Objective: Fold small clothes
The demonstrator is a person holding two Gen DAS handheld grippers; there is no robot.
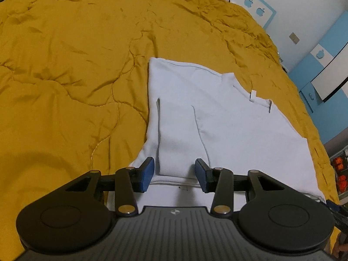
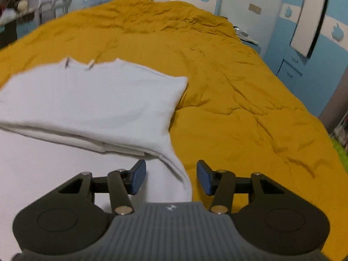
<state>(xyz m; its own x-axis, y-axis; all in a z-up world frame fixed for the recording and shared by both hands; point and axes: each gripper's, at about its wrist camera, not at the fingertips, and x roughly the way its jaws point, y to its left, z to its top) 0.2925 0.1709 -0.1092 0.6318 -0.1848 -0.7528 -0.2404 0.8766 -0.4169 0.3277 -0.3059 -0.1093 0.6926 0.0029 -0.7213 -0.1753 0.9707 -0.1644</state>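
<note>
The white shirt (image 1: 228,119) lies half folded on the yellow blanket (image 1: 65,65), its near edge between both grippers' open jaws (left gripper (image 1: 175,175), right gripper (image 2: 171,179)).

White shirt (image 2: 87,100) cut off at left edge; shelf clutter (image 2: 19,6) blurred.

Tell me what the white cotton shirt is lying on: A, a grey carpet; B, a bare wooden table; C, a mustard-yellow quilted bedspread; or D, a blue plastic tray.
C: in both wrist views the white cotton shirt lies partly folded on the wrinkled mustard-yellow quilted bedspread, which surrounds it on every visible side.
</note>
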